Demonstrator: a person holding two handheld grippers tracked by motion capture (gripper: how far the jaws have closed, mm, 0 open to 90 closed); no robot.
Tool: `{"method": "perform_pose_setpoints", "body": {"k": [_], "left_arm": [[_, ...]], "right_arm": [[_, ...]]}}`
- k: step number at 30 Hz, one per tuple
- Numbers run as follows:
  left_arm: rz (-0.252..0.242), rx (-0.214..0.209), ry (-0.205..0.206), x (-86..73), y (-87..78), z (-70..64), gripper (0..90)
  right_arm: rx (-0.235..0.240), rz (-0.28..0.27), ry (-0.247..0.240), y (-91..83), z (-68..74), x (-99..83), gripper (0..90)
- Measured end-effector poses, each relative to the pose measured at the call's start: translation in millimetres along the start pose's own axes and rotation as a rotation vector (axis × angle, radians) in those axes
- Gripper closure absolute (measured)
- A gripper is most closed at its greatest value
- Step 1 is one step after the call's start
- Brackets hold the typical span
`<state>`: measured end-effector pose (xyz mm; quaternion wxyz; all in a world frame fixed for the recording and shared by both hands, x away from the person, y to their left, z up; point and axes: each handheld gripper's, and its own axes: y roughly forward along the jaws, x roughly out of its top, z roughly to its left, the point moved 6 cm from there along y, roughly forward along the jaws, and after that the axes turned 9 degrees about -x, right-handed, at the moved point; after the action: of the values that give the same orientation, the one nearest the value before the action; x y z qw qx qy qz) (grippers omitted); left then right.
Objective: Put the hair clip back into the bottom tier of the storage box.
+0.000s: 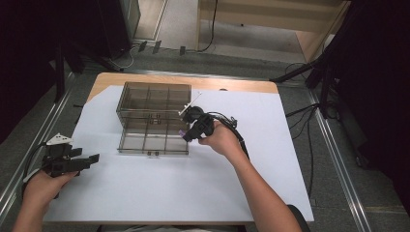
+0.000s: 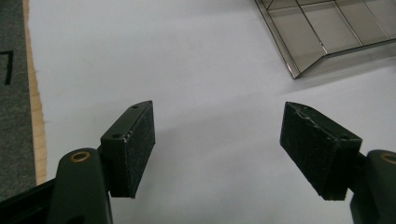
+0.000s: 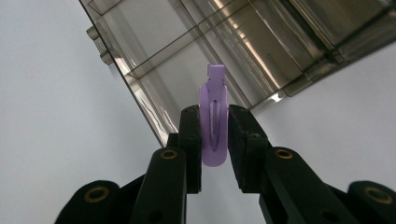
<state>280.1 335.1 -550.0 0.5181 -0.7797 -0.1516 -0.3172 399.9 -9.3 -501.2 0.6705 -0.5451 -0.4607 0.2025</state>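
R gripper (image 1: 186,134), centre of the high view, is clamped on a purple hair clip (image 3: 213,122), jaws pinching its flat sides. In the R gripper view the clip stands up between the jaws, narrow hinge end topmost, just over the near edge of the box. L gripper (image 1: 89,160) sits lower left in the high view, jaws wide apart w/ nothing between, hovering over the sheet.

Largest first: white sheet (image 1: 159,193) covers most of the tabletop; a strip of bare wood shows along the far edge. On it, upper centre, a smoky clear organiser box (image 1: 145,121) lies opened flat, lid and base side by side, both w/ divider grids. Compartments look empty as far as I can tell. Then the clip, smallest thing here.

Step in hand, prob.: drop the clip into a right-side cell of the near half. To do it well: carry the tip past the rim and the divider, lower till it's inside one cell, then ease the jaws apart so it doesn't bounce out. L could steady the box if it slides.

Writing/brands: none legible on the box, clip or sheet.
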Motion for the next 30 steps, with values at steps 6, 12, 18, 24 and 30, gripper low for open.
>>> {"method": "perform_pose_setpoints", "body": {"k": [6, 12, 18, 24, 30], "left_arm": [[0.001, 0.006, -0.010, -4.4, -3.5, 1.6, 27.6], [0.002, 0.008, -0.007, -5.4, -4.4, 1.7, 27.6], [0.000, 0.004, -0.005, -4.7, -4.0, 0.3, 27.6], [0.000, 0.003, 0.000, -4.0, -2.7, -0.3, 27.6], [0.008, -0.001, 0.006, -4.0, -1.7, -1.3, 27.6]], "right_arm": [[0.016, 0.009, -0.015, 6.6, 7.0, 6.1, 77.6], [0.017, 0.013, -0.026, 11.0, 12.2, 10.0, 77.6], [0.014, 0.030, -0.035, 20.1, 15.8, 10.6, 77.6], [0.013, 0.039, -0.042, 26.7, 17.2, 10.2, 77.6], [0.009, 0.054, -0.042, 35.3, 17.2, 9.5, 77.6]]}}
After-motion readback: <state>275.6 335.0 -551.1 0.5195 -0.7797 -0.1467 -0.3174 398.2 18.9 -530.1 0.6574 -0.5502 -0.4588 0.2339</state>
